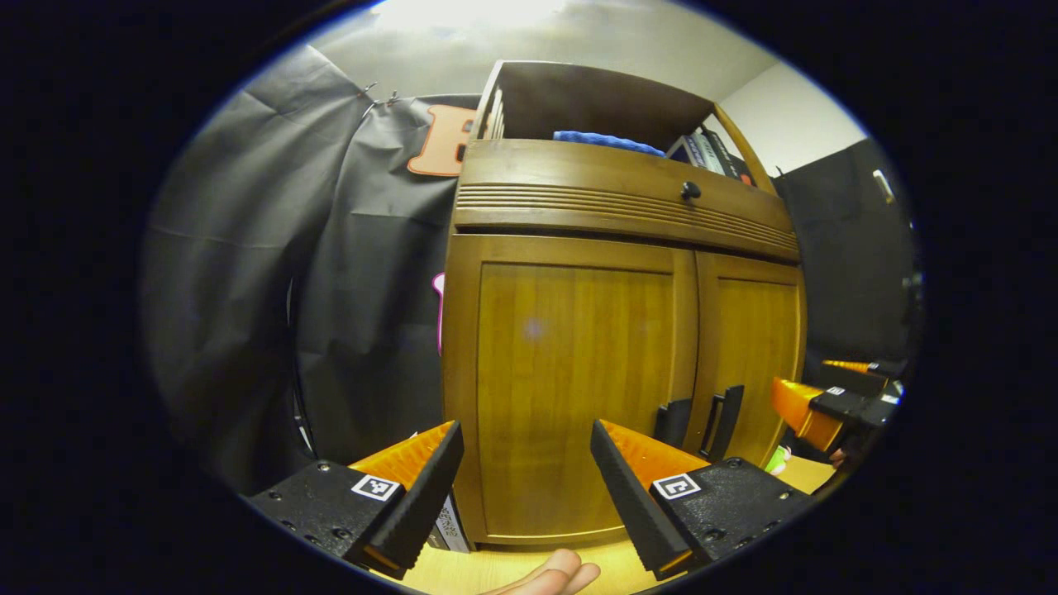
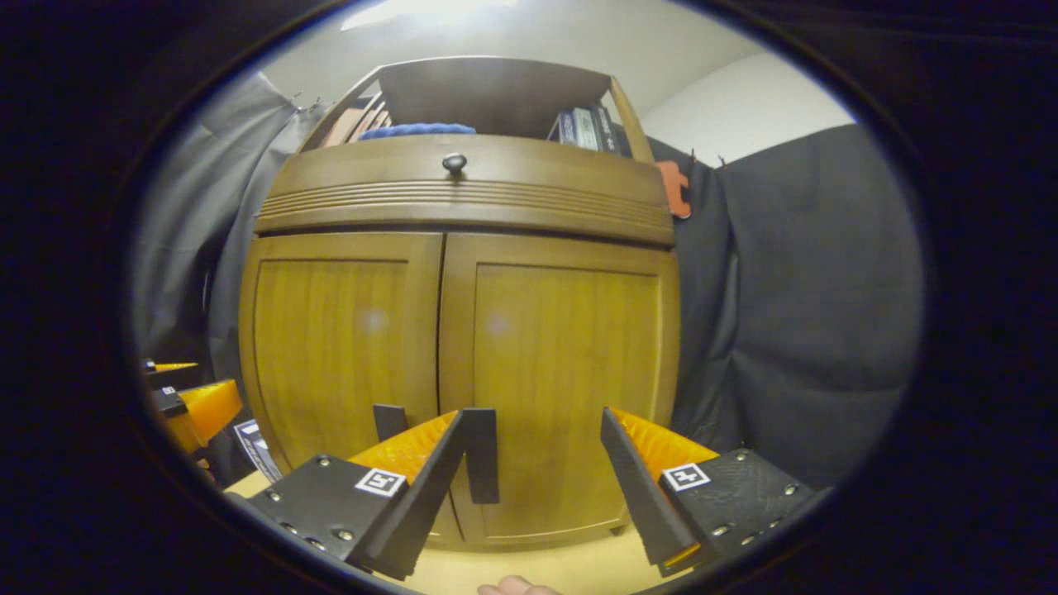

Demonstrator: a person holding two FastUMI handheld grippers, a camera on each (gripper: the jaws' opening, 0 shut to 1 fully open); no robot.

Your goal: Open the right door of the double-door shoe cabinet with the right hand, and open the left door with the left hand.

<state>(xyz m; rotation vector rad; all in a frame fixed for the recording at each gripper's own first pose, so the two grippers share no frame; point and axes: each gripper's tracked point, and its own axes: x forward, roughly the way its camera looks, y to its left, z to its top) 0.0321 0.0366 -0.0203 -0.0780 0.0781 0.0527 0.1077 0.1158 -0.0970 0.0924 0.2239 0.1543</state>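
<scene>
Left gripper view looks at the shoe cabinet standing on the worktop, both doors shut. The left gripper hovers with fingers spread wide and empty before the left door. Right gripper view shows the right gripper, equally wide and empty, facing the right door, its handle just beside one finger.

left door handle: lower part was hidden behind the right gripper's finger
hand: cut off at the bottom edge, fingertips alone visible
books: spines too small to tell
blue cloth: partly hidden behind the cabinet top
</scene>
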